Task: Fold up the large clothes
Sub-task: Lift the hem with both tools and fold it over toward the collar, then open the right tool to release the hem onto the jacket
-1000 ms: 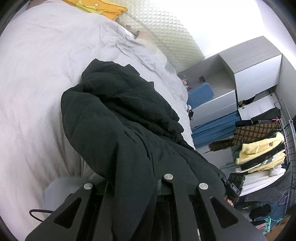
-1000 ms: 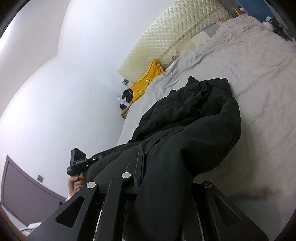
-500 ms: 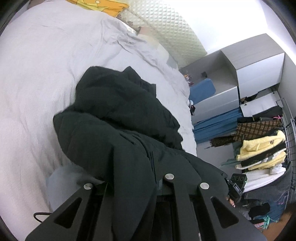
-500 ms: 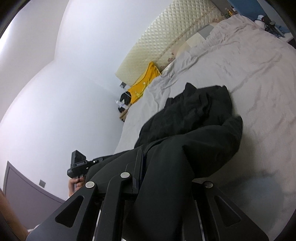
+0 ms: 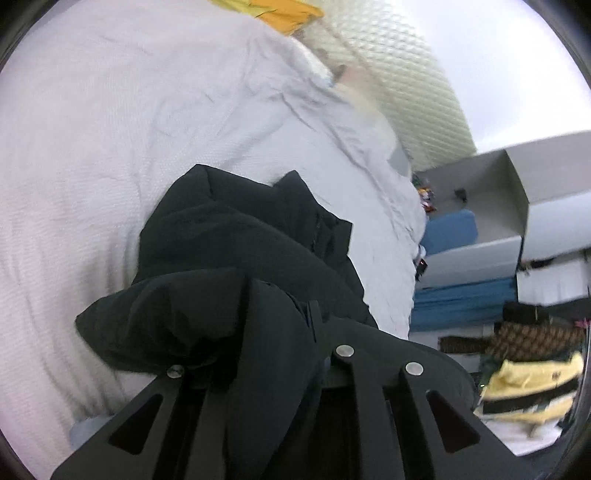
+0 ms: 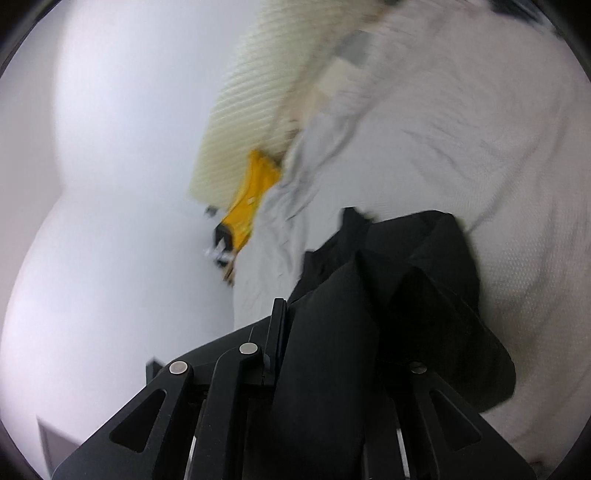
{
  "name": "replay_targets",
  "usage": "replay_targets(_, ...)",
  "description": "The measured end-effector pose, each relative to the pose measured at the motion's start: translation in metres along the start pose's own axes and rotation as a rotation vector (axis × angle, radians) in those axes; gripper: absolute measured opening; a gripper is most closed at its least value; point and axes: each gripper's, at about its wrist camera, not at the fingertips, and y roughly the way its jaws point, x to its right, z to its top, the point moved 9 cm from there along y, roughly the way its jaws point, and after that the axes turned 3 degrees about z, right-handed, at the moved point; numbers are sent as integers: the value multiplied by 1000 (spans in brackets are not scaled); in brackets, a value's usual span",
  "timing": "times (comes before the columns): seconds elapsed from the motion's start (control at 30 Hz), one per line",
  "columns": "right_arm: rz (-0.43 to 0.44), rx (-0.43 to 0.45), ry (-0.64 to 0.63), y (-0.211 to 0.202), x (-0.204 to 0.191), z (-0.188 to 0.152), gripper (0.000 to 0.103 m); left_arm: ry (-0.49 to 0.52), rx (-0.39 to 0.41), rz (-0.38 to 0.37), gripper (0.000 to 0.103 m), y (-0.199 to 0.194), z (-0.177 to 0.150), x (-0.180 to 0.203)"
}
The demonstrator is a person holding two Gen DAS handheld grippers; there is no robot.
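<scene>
A large black padded jacket (image 5: 240, 251) lies bunched on the white bed (image 5: 92, 129). Its near part runs up between the fingers of my left gripper (image 5: 258, 350), whose jaws are opening while the fabric still sits between them. In the right wrist view the same jacket (image 6: 413, 266) hangs in thick folds through my right gripper (image 6: 332, 343), which is shut on it. The cloth hides the pads of both grippers. The far end of the jacket rests on the bed (image 6: 461, 129).
A yellow pillow (image 5: 284, 14) and a quilted cream headboard (image 5: 399, 92) stand at the head of the bed. Right of the bed are a grey cabinet (image 5: 535, 206), a blue cushion (image 5: 450, 229) and a rack of hanging clothes (image 5: 528, 373). A white wall (image 6: 110, 184) runs along the other side.
Both grippers have swept over the bed with the jacket, which is now bunched into a shorter heap. The other gripper has dropped out of each wrist view. Both views are motion-blurred now.
</scene>
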Motion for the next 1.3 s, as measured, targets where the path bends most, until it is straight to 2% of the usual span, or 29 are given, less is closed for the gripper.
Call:
replay_targets(0.2, -91, -25, 135, 58, 59, 40, 11, -71, -25, 69, 15, 56, 36, -11)
replay_targets(0.47, -115, -57, 213, 103, 107, 58, 11, -66, -44, 122, 16, 113, 57, -13)
replay_targets(0.6, -89, -72, 235, 112, 119, 57, 11, -48, -69, 120, 16, 125, 57, -13)
replay_targets(0.7, -54, -101, 230, 112, 118, 57, 15, -47, -93, 104, 17, 121, 56, -13)
replay_targets(0.83, -3, -119, 222, 102, 112, 57, 23, -75, -123, 36, 18, 103, 55, -16)
replay_targets(0.87, 5, -118, 213, 98, 110, 57, 27, -82, -129, 21, 18, 98, 55, -18)
replay_targets(0.9, 13, -114, 210, 93, 108, 57, 37, -93, -132, -1, 18, 91, 55, -20)
replay_targets(0.97, 17, -73, 205, 78, 106, 61, 50, -116, -132, -22, 19, 80, 55, -25)
replay_targets(1.1, -1, -56, 171, 56, 99, 63, 51, -84, -128, -43, 19, 53, 48, -28)
replay_targets(1.3, -120, -24, 41, 25, 82, 60, 56, -2, -76, -31, 16, -1, 38, -36)
